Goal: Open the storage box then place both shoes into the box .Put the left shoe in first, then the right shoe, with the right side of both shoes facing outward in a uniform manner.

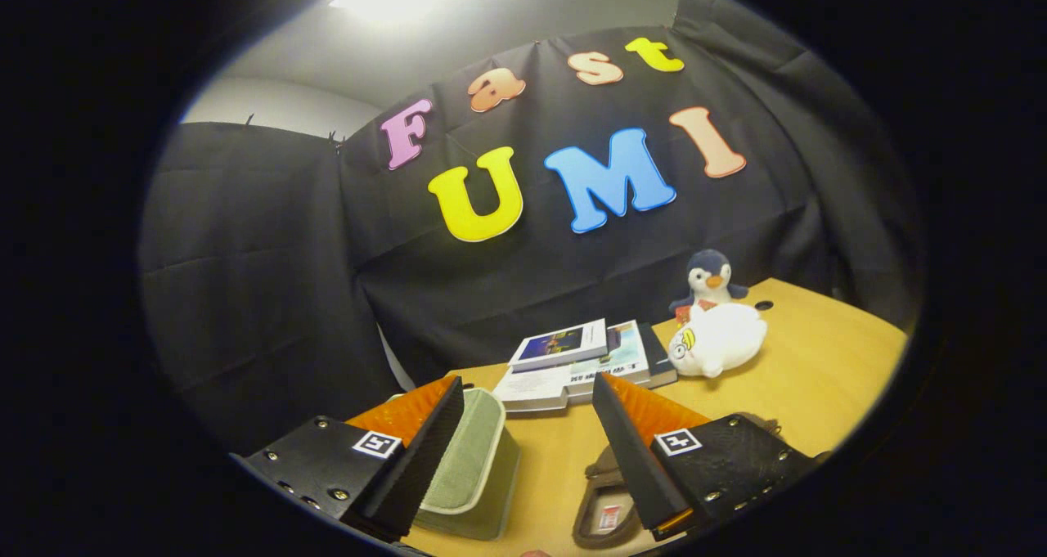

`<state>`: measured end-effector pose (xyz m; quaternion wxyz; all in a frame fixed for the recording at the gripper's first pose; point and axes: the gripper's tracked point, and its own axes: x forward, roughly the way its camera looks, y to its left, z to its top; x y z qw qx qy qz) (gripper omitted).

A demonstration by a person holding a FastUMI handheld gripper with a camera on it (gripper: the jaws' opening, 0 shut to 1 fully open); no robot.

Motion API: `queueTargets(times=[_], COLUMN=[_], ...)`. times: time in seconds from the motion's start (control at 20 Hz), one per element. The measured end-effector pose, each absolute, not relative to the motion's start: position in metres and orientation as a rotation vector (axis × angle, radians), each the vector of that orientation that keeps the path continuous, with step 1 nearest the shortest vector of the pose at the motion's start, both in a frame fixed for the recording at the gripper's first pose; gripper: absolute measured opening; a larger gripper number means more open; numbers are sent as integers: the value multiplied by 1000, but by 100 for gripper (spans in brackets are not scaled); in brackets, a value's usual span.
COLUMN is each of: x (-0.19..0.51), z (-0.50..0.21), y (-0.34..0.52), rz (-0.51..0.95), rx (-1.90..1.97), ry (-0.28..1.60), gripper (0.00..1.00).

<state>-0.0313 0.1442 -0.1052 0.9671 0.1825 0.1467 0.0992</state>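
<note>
My gripper (526, 384) is open above the wooden table (818, 377), and nothing sits between its fingers. One shoe (473, 459) lies against the inner side of the left finger (425, 451), showing a pale green surface with a cream rim. The other shoe (604, 504), olive-brown with its opening and a small label facing up, lies under the right finger (626, 451) and is partly hidden by it.
A stack of books (581, 361) lies just beyond the fingertips. To their right a white plush toy (720, 340) rests on the table with a penguin plush (708, 283) behind it. Black cloth closes the back and left.
</note>
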Motion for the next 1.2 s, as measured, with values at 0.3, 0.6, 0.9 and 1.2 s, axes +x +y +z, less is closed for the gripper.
queueTargets(times=[0.3,0.6,0.9,1.2], x=[-40,-52,-60,-67], z=[-147,-182,-206,-211], y=[180,214,232,244], rz=[261,324,325,350], rx=[631,872,1089,1385], ry=[454,611,715,753], gripper=[99,99,99,98])
